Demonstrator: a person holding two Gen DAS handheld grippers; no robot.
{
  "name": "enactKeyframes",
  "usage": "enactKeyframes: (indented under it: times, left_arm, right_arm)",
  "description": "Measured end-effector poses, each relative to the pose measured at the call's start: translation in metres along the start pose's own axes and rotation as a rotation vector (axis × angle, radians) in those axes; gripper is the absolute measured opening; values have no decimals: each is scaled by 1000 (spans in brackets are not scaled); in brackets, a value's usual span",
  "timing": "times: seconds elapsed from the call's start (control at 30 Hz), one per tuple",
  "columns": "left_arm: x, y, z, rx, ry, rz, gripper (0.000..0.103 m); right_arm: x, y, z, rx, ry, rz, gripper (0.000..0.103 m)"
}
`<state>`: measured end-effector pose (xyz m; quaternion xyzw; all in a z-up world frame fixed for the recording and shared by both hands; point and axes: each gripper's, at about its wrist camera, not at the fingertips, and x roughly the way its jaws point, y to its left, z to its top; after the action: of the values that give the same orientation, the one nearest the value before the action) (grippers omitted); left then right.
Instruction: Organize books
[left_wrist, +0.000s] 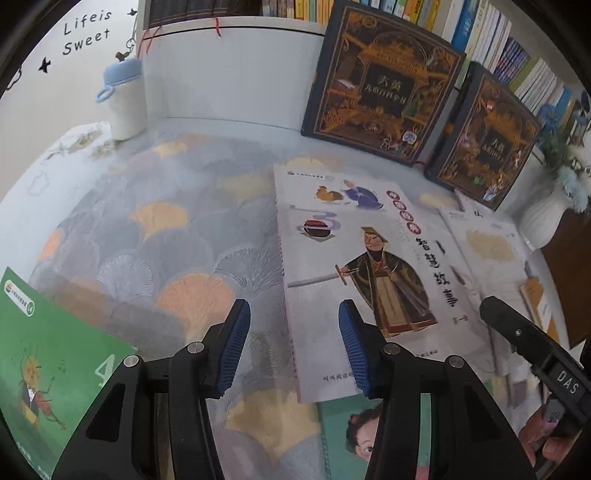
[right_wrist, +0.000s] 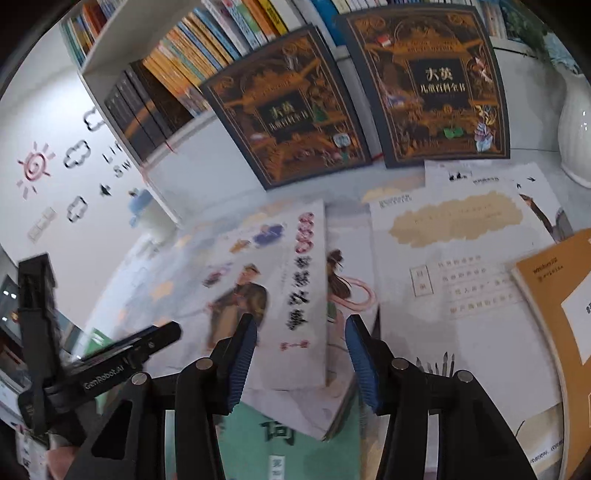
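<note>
Left wrist view: the left gripper hangs over the desk, fingers spread, nothing between them. Its right finger overlaps the near left edge of the grey book, which tops a stack. A green book lies at the desk's near left edge. Two dark books lean against the shelf at the back edge.

Right wrist view: the right gripper hovers above the grey book and a white book, fingers spread and empty. An orange book lies at the right edge.
</note>
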<state>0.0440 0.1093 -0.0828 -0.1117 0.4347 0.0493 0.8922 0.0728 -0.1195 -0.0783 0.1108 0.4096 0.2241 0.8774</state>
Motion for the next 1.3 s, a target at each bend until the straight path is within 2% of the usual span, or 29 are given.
enactKeyframes:
  times: [0.07, 0.13, 0.2, 0.23, 0.3, 0.4, 0.43, 0.53, 0.63, 0.67, 0.73, 0.87, 0.93, 1.07, 1.23, 1.3]
  left_arm:
    - [5, -1, -1, 11, 22, -7, 48]
    - [6, 0, -2, 12, 40, -70, 48]
    - [7, 1, -3, -5, 62, -125, 48]
    - [8, 0, -4, 4, 61, -125, 49]
    - [4, -6, -5, 41, 44, -81, 50]
    - [1, -7, -5, 52, 1, 33, 51]
    - [2, -5, -5, 48, 1, 29, 52]
    - [5, 4, -5, 0, 18, -30, 53]
    - [14, 4, -5, -29, 72, -172, 53]
    - [14, 1, -6, -22, 81, -184, 53]
    - [12, -7, -7, 15, 73, -147, 53]
    - [11, -6, -7, 7, 96, -157, 53]
    - [9, -14, -6, 49, 101, -112, 53]
    - [-7, -32, -12, 145, 104, 4, 53]
    - [-46, -39, -63, 240, 97, 35, 53]
    - [-61, -43, -93, 283, 110, 17, 53]
  right_arm:
    - [6, -1, -4, -7, 22, -7, 49]
    - [13, 0, -8, -13, 39, 0, 50]
    - [13, 2, -8, -20, 57, 47, 50]
    - [13, 1, -9, -7, 65, 70, 50]
    - [13, 0, -9, 2, 70, 88, 50]
    - [12, -4, -10, 24, 69, 113, 50]
    - [11, -7, -11, 38, 67, 124, 50]
    - [10, -11, -11, 66, 67, 154, 50]
    - [11, -12, -12, 74, 68, 174, 50]
    - [11, -11, -12, 68, 69, 173, 51]
    - [12, -8, -11, 51, 81, 171, 51]
    - [11, -15, -10, 83, 106, 206, 51]
    - [12, -15, -8, 85, 129, 212, 51]
    - [9, 0, -10, -6, 192, 172, 52]
    - [-13, 8, -37, -16, 267, 210, 52]
    - [-25, 9, -57, -5, 301, 223, 52]
